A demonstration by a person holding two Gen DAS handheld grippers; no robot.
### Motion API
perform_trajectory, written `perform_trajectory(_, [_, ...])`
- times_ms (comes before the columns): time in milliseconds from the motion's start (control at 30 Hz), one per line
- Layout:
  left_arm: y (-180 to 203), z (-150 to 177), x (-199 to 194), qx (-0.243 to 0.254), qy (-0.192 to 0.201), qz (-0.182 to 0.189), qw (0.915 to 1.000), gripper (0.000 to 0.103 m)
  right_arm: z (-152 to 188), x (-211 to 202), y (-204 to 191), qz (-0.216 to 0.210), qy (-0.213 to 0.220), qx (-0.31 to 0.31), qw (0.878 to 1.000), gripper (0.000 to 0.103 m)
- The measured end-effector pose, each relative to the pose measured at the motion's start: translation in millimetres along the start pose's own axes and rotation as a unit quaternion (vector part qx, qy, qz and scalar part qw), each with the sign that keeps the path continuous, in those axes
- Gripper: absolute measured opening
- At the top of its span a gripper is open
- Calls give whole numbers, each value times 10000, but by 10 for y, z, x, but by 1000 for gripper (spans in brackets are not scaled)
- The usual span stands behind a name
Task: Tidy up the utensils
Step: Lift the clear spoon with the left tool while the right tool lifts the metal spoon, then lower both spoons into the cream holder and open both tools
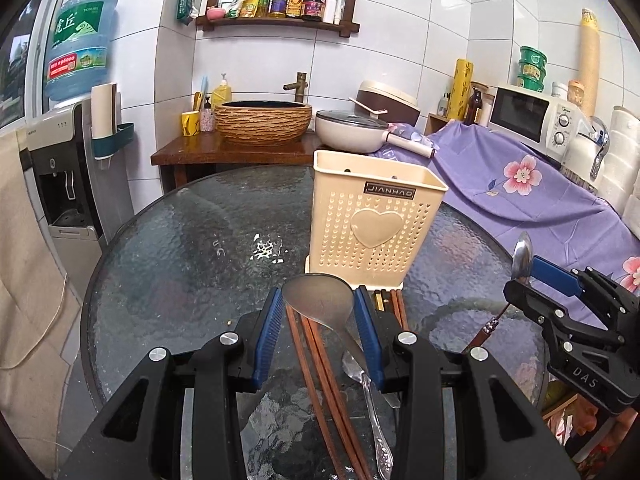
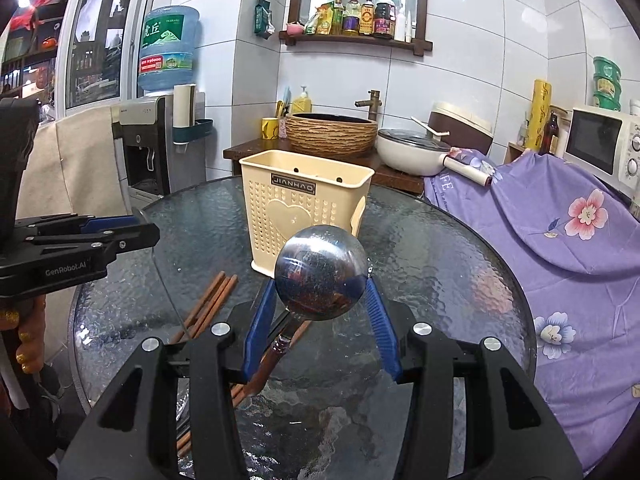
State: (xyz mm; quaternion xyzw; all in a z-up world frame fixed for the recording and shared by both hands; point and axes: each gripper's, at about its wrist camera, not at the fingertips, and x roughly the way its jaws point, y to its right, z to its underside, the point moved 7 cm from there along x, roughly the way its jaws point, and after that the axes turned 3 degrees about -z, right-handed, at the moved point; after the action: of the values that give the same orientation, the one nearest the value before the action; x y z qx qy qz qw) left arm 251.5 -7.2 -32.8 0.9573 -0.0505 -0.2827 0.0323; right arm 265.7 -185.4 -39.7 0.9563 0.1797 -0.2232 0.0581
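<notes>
Tools both loaded: your left tool (image 1: 319, 303) pinches a thin steel spoon (image 1: 319, 299) by its bowl; your right tool (image 2: 321, 285) clamps a round ladle (image 2: 321, 271) likewise. Polished, rigid, slippery; handles dangle and may swing. Cream holder (image 1: 374, 216) stands just ahead on the glass bench (image 1: 180, 248).

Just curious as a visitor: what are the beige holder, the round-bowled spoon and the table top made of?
Holder: looks like matte beige plastic, moulded with tiny holes and a raised heart.
Spoon: polished metal bowl, mirror reflections; handle seems wooden, reddish-brown.
Table top: apparently textured glass, translucent, pebbled and glossy.
</notes>
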Motion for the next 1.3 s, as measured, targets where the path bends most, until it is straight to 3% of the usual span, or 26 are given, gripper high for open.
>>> perform_trajectory(300, [4,-266,7,44,119,102,9999,36,-312,-75,35,-79,185,-1,9998,47])
perform_trajectory(533, [2,-1245,-137,150,653,137,9977,36,-1203,-128,201,-183,599,109,9980,47])
perform_trajectory(633, [55,-1761,-188,263,983,4,9948,37,-1650,-91,348,6,805,209,9965,47])
perform_trajectory(767, [121,-2161,17,414,1034,-288,9934,36,-2029,84,507,414,955,138,9945,47])
perform_trajectory(900, [156,-2151,425,489,738,-445,9951,36,-2005,438,580,628,787,71,9949,47])
perform_trajectory(1300, [80,-1453,1055,564,61,-512,9971,36,-1231,1084,417,454,104,-65,9989,47])
